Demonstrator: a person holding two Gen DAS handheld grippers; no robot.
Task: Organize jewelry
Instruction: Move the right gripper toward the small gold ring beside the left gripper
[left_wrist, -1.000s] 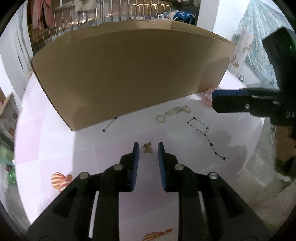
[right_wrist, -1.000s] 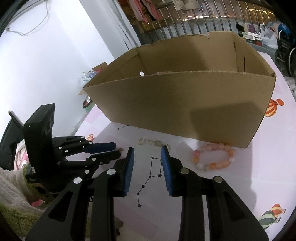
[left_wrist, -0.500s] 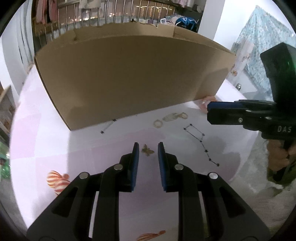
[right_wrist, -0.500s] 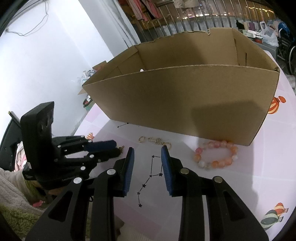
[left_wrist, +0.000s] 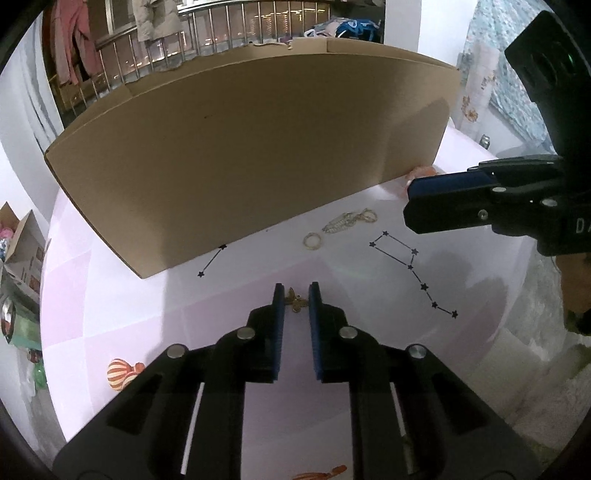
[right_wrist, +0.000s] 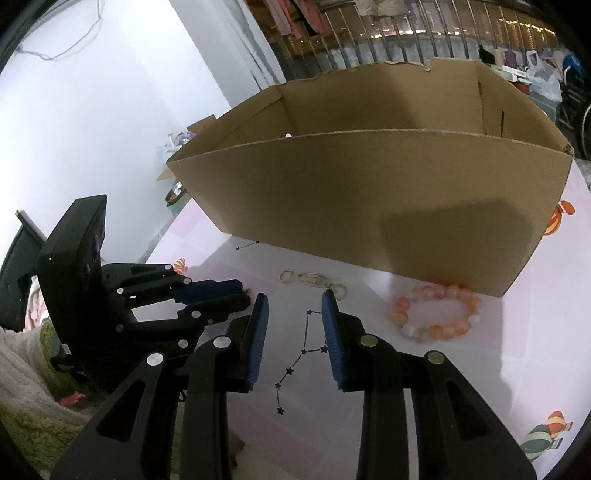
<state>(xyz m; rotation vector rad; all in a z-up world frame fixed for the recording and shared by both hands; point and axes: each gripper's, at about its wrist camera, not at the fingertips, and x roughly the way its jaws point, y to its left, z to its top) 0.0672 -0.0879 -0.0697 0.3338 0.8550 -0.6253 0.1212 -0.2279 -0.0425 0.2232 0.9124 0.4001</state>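
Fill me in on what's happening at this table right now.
A person with two handheld grippers is sorting jewelry beside a cardboard box. The left gripper has its open jaws on either side of a small gold butterfly charm on the table, not yet pinched. The right gripper hovers open, holding nothing. A gold ring, a gold clasp piece and a pink-orange bead bracelet lie outside the box.
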